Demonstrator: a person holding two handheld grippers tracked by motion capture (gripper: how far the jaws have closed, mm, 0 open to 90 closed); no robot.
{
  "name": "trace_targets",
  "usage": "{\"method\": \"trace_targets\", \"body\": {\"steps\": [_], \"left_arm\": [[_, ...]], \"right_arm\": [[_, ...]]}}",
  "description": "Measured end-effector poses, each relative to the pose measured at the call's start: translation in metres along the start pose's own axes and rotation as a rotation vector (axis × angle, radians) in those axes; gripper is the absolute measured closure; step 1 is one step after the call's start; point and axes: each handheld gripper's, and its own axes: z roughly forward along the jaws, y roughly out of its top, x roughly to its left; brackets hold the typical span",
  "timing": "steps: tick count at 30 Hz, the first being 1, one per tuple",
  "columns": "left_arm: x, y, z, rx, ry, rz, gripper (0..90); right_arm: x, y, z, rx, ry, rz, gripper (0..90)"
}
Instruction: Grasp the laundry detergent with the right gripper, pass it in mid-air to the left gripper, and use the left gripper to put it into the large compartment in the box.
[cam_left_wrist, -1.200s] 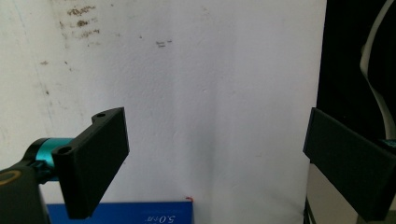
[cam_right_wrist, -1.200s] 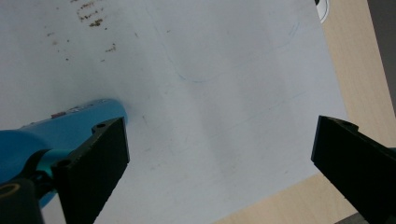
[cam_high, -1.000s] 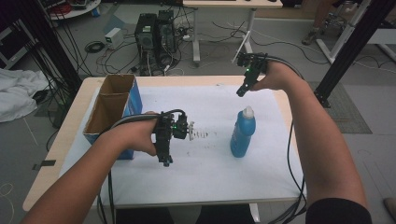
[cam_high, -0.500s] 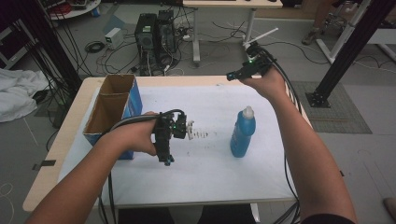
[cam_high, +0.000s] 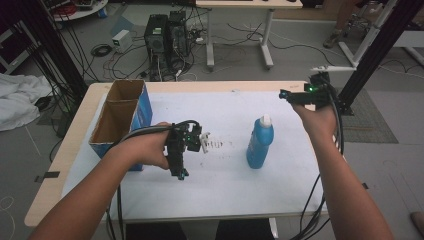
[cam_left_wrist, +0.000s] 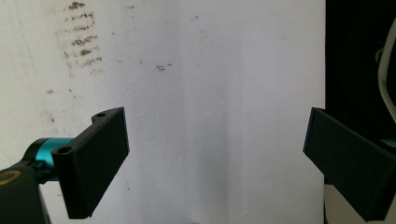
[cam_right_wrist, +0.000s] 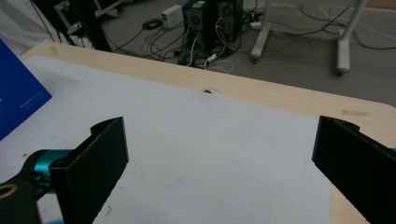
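Note:
A blue bottle (cam_high: 259, 143) with a white cap stands upright on the white sheet (cam_high: 225, 180), right of centre. My left gripper (cam_high: 179, 171) hovers over the sheet left of the bottle, held with its fingers pointing back at the person. In the left gripper view it (cam_left_wrist: 217, 140) is open wide over bare smudged sheet (cam_left_wrist: 196, 93). My right gripper (cam_high: 286, 94) is held up near the table's far right corner, behind and right of the bottle, pointing left. Its jaws (cam_right_wrist: 219, 140) are open wide with nothing between them.
An open blue cardboard box (cam_high: 120, 120) stands at the table's left side, its corner (cam_right_wrist: 18, 93) in the right gripper view. The wooden table rim (cam_right_wrist: 280, 100) runs beyond the sheet. Computer towers (cam_high: 167, 30), cables and desk legs sit on the floor behind.
The right hand has swung its gripper to the right and a little nearer, from above the far edge to the far right corner. The left gripper and the bottle have stayed put.

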Motion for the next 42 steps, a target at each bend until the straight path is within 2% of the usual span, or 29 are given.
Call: {"method": "trace_targets", "body": {"steps": [2, 3, 5, 7, 8, 9, 11, 12, 15, 16, 20, 24, 32, 37, 41, 42], "left_arm": [[-0.001, -0.001, -0.001, -0.005, 0.001, -0.001, 6.8], [-0.002, -0.001, -0.002, -0.005, 0.001, 0.000, 6.8], [-0.003, -0.003, -0.002, -0.013, -0.001, -0.010, 6.8], [-0.003, -0.003, -0.002, -0.014, -0.002, -0.015, 6.8], [-0.004, -0.004, -0.002, -0.008, -0.002, -0.022, 6.8], [-0.004, -0.005, -0.003, -0.006, -0.002, -0.028, 6.8], [-0.005, -0.005, -0.003, -0.010, 0.001, -0.030, 6.8], [-0.006, -0.005, -0.004, -0.012, 0.002, -0.036, 6.8], [-0.007, -0.006, -0.006, -0.010, 0.004, -0.035, 6.8], [-0.007, -0.006, -0.006, -0.008, 0.006, -0.035, 6.8], [-0.007, -0.005, -0.009, -0.004, 0.017, -0.035, 6.8], [-0.007, -0.005, -0.009, -0.005, 0.017, -0.040, 6.8], [-0.006, -0.006, -0.007, -0.008, 0.019, -0.042, 6.8], [-0.006, -0.006, -0.006, -0.013, 0.022, -0.035, 6.8], [-0.007, -0.006, -0.007, -0.017, 0.025, -0.031, 6.8], [-0.008, -0.006, -0.007, -0.018, 0.026, -0.033, 6.8]], "right_arm": [[-0.001, -0.013, -0.010, -0.004, -0.006, 0.005, 2.7], [-0.001, -0.013, -0.010, -0.004, -0.006, 0.005, 2.7], [0.002, -0.031, -0.026, -0.018, -0.009, -0.015, 2.7], [0.002, -0.031, -0.026, -0.018, -0.009, -0.015, 2.7], [0.003, -0.037, -0.031, -0.025, -0.015, -0.021, 2.7], [0.010, -0.052, -0.044, -0.035, -0.009, -0.028, 2.7], [0.012, -0.057, -0.047, -0.035, -0.006, -0.030, 2.7], [0.017, -0.068, -0.054, -0.039, 0.003, -0.040, 2.7], [0.025, -0.083, -0.063, -0.039, 0.007, -0.056, 2.7], [0.025, -0.083, -0.063, -0.039, 0.007, -0.056, 2.7], [0.040, -0.105, -0.069, -0.048, 0.037, -0.053, 2.6], [0.052, -0.117, -0.070, -0.041, 0.041, -0.080, 2.6], [0.072, -0.139, -0.062, -0.020, 0.057, -0.082, 2.7], [0.088, -0.163, -0.047, -0.010, 0.060, -0.072, 2.7], [0.094, -0.172, -0.037, -0.012, 0.044, -0.061, 2.7], [0.099, -0.177, -0.030, -0.015, 0.030, -0.055, 2.7]]}}
